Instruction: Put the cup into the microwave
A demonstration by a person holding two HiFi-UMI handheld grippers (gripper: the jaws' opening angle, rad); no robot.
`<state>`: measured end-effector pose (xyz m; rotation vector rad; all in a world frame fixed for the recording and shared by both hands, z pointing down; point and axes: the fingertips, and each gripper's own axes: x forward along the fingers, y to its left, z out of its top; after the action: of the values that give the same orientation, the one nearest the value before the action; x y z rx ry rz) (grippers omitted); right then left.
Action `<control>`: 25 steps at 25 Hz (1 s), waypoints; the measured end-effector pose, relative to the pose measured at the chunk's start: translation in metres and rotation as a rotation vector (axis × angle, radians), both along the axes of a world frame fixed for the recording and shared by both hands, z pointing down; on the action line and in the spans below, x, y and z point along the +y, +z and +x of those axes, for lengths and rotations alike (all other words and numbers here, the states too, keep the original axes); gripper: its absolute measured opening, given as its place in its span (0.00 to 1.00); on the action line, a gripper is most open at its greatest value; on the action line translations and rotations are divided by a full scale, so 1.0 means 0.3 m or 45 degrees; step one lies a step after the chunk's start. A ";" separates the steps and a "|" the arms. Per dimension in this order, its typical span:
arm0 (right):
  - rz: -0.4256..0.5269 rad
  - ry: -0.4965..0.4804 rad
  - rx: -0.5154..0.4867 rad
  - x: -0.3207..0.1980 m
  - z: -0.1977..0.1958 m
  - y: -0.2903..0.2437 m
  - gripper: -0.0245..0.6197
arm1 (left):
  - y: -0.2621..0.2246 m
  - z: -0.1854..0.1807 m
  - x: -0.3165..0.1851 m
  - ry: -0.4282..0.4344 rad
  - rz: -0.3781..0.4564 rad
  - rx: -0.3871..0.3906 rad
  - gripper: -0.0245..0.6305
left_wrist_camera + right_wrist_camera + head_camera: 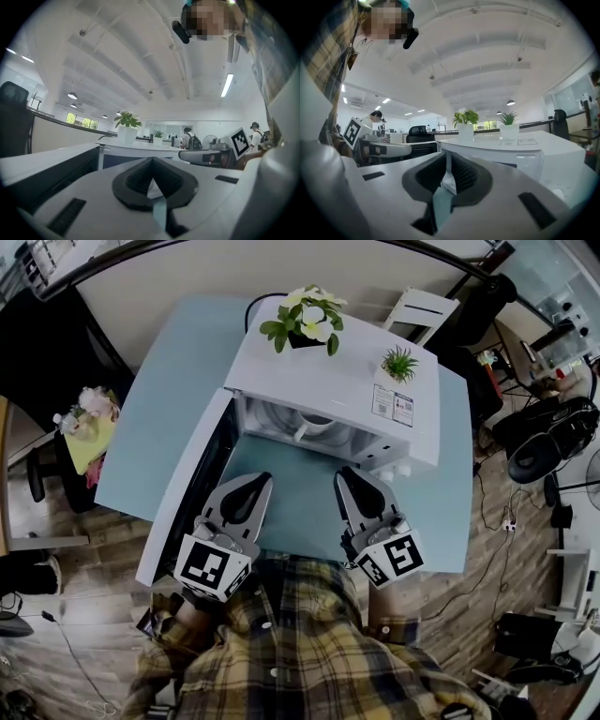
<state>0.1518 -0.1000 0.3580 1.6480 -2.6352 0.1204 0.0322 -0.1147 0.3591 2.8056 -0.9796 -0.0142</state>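
Right gripper (352, 474) hovering just in front of open microwave (328, 381), jaws pinched almost together, nothing between them. Left gripper (253, 480) hovering beside it on left, jaws meeting at tips, nothing between them either. White cup (314, 427) sitting inside microwave cavity, apart from both grippers. Door (187, 502) hanging open on left. Flower pot (305, 322) and small green plant (400, 363) standing on microwave top. Microwave sitting on pale blue table (173, 390).
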 end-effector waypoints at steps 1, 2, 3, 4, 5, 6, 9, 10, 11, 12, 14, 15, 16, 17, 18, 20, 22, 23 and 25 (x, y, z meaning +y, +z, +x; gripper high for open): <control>0.002 -0.001 0.002 0.002 -0.002 -0.001 0.10 | 0.001 0.000 0.000 0.003 -0.002 -0.003 0.03; 0.005 -0.002 0.001 0.004 -0.003 -0.002 0.10 | 0.002 0.000 0.000 0.005 -0.004 -0.006 0.03; 0.007 0.000 -0.006 0.007 -0.001 -0.004 0.09 | 0.005 0.001 0.001 0.006 -0.007 -0.008 0.03; 0.009 0.003 -0.016 0.009 0.002 -0.007 0.09 | 0.008 0.001 0.001 0.007 -0.010 -0.009 0.03; 0.012 0.007 -0.028 0.013 0.006 -0.011 0.08 | 0.012 0.001 0.001 0.007 -0.014 -0.011 0.03; 0.017 0.013 -0.035 0.017 0.010 -0.015 0.07 | 0.015 0.000 0.002 0.006 -0.019 -0.012 0.03; 0.026 0.027 -0.029 0.028 0.020 -0.025 0.04 | 0.025 -0.006 0.004 0.000 -0.033 -0.013 0.03; 0.026 0.031 -0.031 0.030 0.023 -0.026 0.04 | 0.028 -0.007 0.004 -0.001 -0.036 -0.015 0.03; 0.025 0.035 -0.035 0.032 0.026 -0.026 0.04 | 0.030 -0.009 0.004 -0.001 -0.035 -0.017 0.03; 0.023 0.040 -0.038 0.033 0.029 -0.025 0.04 | 0.030 -0.011 0.003 -0.002 -0.031 -0.019 0.03; 0.018 0.048 -0.041 0.034 0.034 -0.021 0.04 | 0.031 -0.016 0.001 -0.007 -0.026 -0.024 0.03; 0.014 0.052 -0.042 0.034 0.036 -0.017 0.04 | 0.033 -0.018 0.000 -0.009 -0.027 -0.026 0.03; 0.009 0.055 -0.041 0.033 0.039 -0.012 0.04 | 0.035 -0.020 -0.001 -0.012 -0.028 -0.026 0.03; 0.003 0.059 -0.040 0.032 0.041 -0.006 0.04 | 0.037 -0.022 -0.003 -0.014 -0.028 -0.027 0.03; -0.003 0.063 -0.040 0.032 0.043 -0.001 0.04 | 0.038 -0.023 -0.004 -0.015 -0.028 -0.028 0.03; -0.014 0.068 -0.044 0.033 0.044 0.005 0.04 | 0.037 -0.026 -0.006 -0.017 -0.023 -0.029 0.03; -0.019 0.072 -0.049 0.034 0.042 0.007 0.04 | 0.038 -0.030 -0.005 -0.019 -0.022 -0.033 0.03; -0.022 0.074 -0.049 0.034 0.041 0.009 0.04 | 0.041 -0.032 -0.003 -0.020 -0.026 -0.035 0.03; -0.027 0.074 -0.044 0.033 0.038 0.014 0.04 | 0.046 -0.034 0.000 -0.021 -0.033 -0.039 0.03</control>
<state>0.1633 -0.0900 0.3621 1.7315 -2.6020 0.1786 0.0219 -0.1148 0.3729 2.7820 -1.0023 0.0392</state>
